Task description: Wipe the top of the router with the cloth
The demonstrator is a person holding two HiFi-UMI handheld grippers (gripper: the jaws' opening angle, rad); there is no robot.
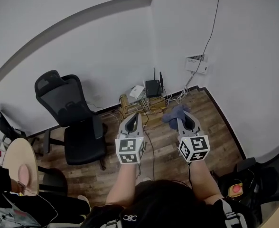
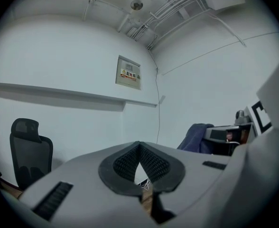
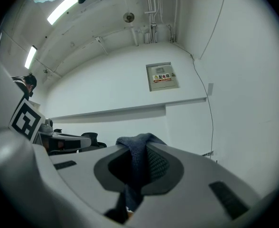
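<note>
- Both forearms reach forward side by side, level with each other, and each hand is hidden behind its marker cube.
- The left tongs point(image 1: 135, 117) point ahead toward the foot of the wall. Their jaws are pressed together at the tips, with nothing between them.
- The right tongs point(image 1: 180, 119) are just beside the left and pinch a blue cloth point(image 1: 174, 112). The cloth bunches up past the jaw tips and runs down between the pads point(image 3: 159, 163).
- The router point(image 1: 153, 87) is black, with upright aerials. It stands against the wall, well ahead of both tongs and between their lines, apart from the cloth.
- Just nearer than the router lies a low wooden rack point(image 1: 135, 107) in a tangle of cables, with a small white box point(image 1: 137, 91) on the left-tongs side.
- The floor point(image 1: 215, 137) is of dark wood planks and the walls are plain white.
- A black office chair point(image 1: 73, 122) stands out to the side of the left tongs.
- A white wall box point(image 1: 196, 63) hangs ahead of the right tongs, with a cable running up from it.
</note>
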